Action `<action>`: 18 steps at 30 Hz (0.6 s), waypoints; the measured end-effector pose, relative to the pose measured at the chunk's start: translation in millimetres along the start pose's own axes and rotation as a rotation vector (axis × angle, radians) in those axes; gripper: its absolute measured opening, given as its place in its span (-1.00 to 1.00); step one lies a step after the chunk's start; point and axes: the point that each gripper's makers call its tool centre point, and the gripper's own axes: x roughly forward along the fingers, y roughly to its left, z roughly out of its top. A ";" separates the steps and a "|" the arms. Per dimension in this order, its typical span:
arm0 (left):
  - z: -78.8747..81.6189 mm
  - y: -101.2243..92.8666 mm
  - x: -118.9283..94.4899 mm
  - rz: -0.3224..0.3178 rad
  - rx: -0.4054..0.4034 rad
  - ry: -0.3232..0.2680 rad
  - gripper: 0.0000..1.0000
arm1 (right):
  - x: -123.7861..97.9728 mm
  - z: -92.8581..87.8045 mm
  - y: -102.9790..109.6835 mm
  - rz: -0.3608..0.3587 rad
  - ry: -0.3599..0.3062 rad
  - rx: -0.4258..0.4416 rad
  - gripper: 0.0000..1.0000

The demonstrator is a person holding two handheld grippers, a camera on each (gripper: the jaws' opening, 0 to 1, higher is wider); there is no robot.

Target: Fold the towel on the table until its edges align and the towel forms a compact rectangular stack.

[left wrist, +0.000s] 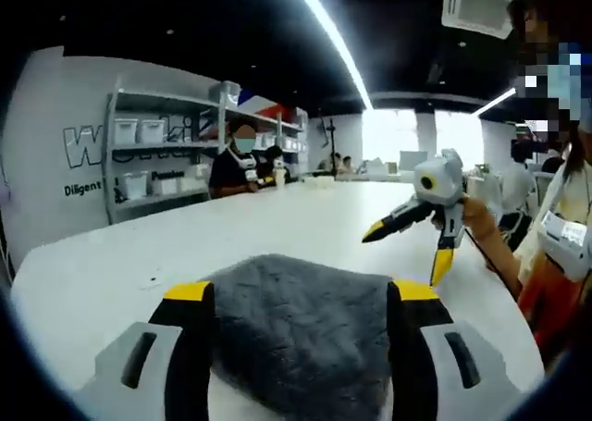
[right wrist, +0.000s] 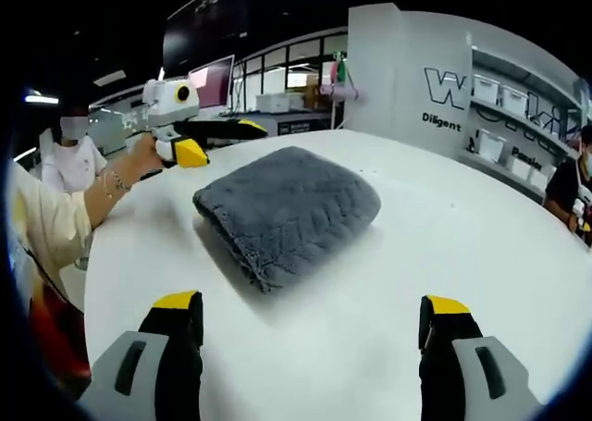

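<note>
Towel [right wrist: 287, 213] folded on white table [right wrist: 444, 245], shelving [left wrist: 153, 153] behind, both tongs apart.

A dark grey towel [right wrist: 287, 211] lies folded into a thick, compact rectangle on the white surface [right wrist: 444, 236]. Its nap is fluffy, its corners rounded, layered edges stacked along one side, nothing touching it.

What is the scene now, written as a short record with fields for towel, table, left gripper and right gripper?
towel: grey towel, folded into a compact stack, flat on the table
table: white table
left gripper: left gripper open, jaws on either side of the towel's near end
right gripper: right gripper open, holding nothing, back from the towel
background: shelves with bins
</note>
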 end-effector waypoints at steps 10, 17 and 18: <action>-46.7 2.9 23.2 -0.034 0.052 0.093 0.69 | -0.8 -1.0 0.5 -0.004 0.007 -0.005 0.99; -47.4 6.1 25.5 -0.042 -0.009 0.045 0.67 | -0.2 -2.0 0.0 -0.005 0.012 -0.003 0.99; -47.3 5.9 25.3 -0.042 -0.013 0.044 0.67 | -0.3 -2.4 -0.4 -0.006 0.013 0.000 0.99</action>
